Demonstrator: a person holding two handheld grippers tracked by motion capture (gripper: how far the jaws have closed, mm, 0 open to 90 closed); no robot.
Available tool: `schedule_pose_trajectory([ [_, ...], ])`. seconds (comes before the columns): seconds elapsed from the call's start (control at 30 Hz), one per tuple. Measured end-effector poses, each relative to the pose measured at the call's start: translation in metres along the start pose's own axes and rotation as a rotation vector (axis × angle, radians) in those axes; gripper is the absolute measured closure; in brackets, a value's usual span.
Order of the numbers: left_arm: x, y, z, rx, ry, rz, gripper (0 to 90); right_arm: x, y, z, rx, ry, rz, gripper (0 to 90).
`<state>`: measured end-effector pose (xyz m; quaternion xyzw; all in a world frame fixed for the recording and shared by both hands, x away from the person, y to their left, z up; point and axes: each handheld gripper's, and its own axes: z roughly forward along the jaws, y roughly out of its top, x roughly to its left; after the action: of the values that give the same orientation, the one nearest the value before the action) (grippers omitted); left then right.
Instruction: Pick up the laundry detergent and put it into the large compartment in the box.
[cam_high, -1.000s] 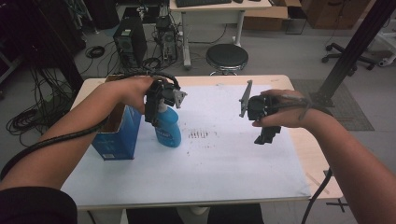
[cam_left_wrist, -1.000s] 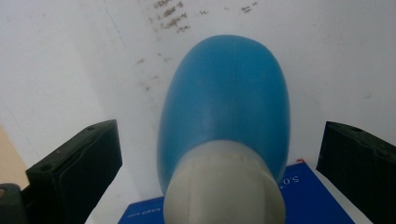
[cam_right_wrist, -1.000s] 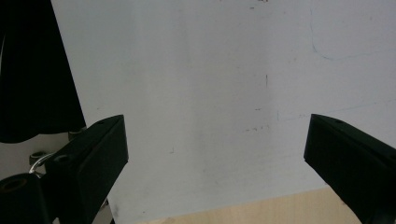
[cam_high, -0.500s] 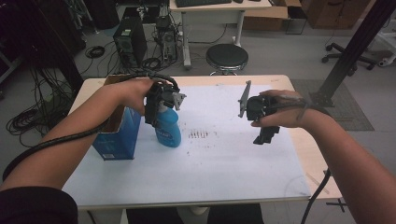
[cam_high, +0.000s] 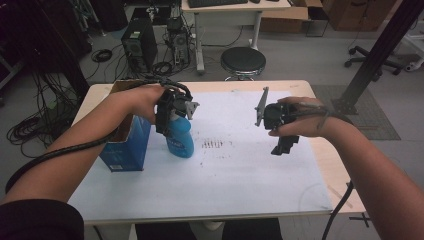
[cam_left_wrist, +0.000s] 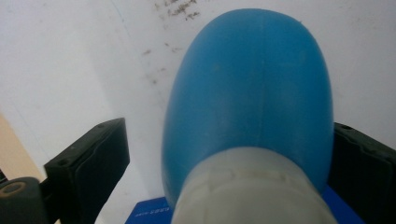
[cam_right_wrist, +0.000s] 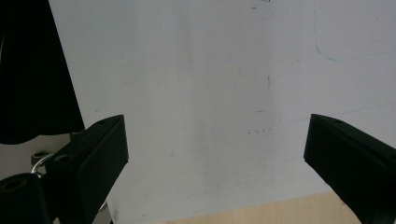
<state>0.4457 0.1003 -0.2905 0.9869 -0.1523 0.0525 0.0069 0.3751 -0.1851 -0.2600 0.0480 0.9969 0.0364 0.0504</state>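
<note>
A blue bottle (cam_high: 182, 140) with a white neck stands upright on the white sheet (cam_high: 240, 185), next to a blue carton (cam_high: 122, 150). My left gripper (cam_high: 169, 125) comes down over the bottle from above. In the left gripper view the bottle (cam_left_wrist: 252, 84) sits between the jaws of the left gripper (cam_left_wrist: 229, 154). The jaws are spread wide, with a gap on the left side and the right jaw close against the bottle. My right gripper (cam_high: 284, 145) hovers above the sheet's right half. In its own view the right gripper (cam_right_wrist: 215, 149) is open, with bare sheet between its jaws.
The blue carton's top is open and it stands at the sheet's left edge. Dark smudges (cam_high: 212, 144) mark the sheet's middle. The wooden table edge (cam_high: 345, 190) shows at the right. A black stool (cam_high: 243, 60) and computer towers stand beyond the table.
</note>
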Motion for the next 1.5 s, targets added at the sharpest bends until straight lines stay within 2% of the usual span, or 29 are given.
schedule_pose_trajectory([
  [0.17, 0.0004, 0.0001, -0.0004, -0.001, 0.003, 0.014, 9.1, -0.0001, -0.0002, 0.0002, -0.001, 0.0, 0.002, 6.1],
  [0.43, -0.0009, 0.0004, 0.0006, -0.003, 0.002, 0.015, 12.5, -0.0001, 0.0006, 0.0006, 0.001, 0.001, 0.0, 6.1],
  [0.5, -0.0009, 0.0008, -0.0001, -0.005, 0.004, 0.038, 15.5, 0.0, 0.0005, 0.0009, 0.002, 0.002, 0.001, 6.1],
  [0.63, -0.0008, 0.0006, 0.0016, 0.0, -0.005, 0.032, 16.7, -0.0001, 0.0, 0.0011, 0.001, 0.002, 0.001, 6.1],
  [0.9, -0.0001, 0.0027, 0.0011, 0.0, -0.002, 0.056, 21.4, -0.0004, -0.0007, 0.0011, 0.003, 0.003, 0.005, 6.2],
  [0.93, -0.0006, 0.0027, 0.002, 0.003, -0.014, 0.073, 22.8, -0.0005, -0.0005, 0.0011, 0.003, 0.003, 0.004, 6.2],
  [1.17, -0.0006, 0.002, 0.0039, 0.013, -0.017, 0.077, 25.1, -0.0009, -0.0006, 0.0024, 0.003, 0.004, 0.006, 6.2],
  [1.27, -0.0009, 0.0014, 0.0037, 0.003, -0.036, 0.078, 29.8, -0.0013, -0.0005, 0.0031, 0.004, 0.006, 0.005, 6.2],
  [1.5, -0.0005, 0.0023, 0.0037, 0.007, -0.039, 0.093, 36.6, -0.0014, 0.0007, 0.0038, 0.004, 0.008, 0.003, 6.2],
])
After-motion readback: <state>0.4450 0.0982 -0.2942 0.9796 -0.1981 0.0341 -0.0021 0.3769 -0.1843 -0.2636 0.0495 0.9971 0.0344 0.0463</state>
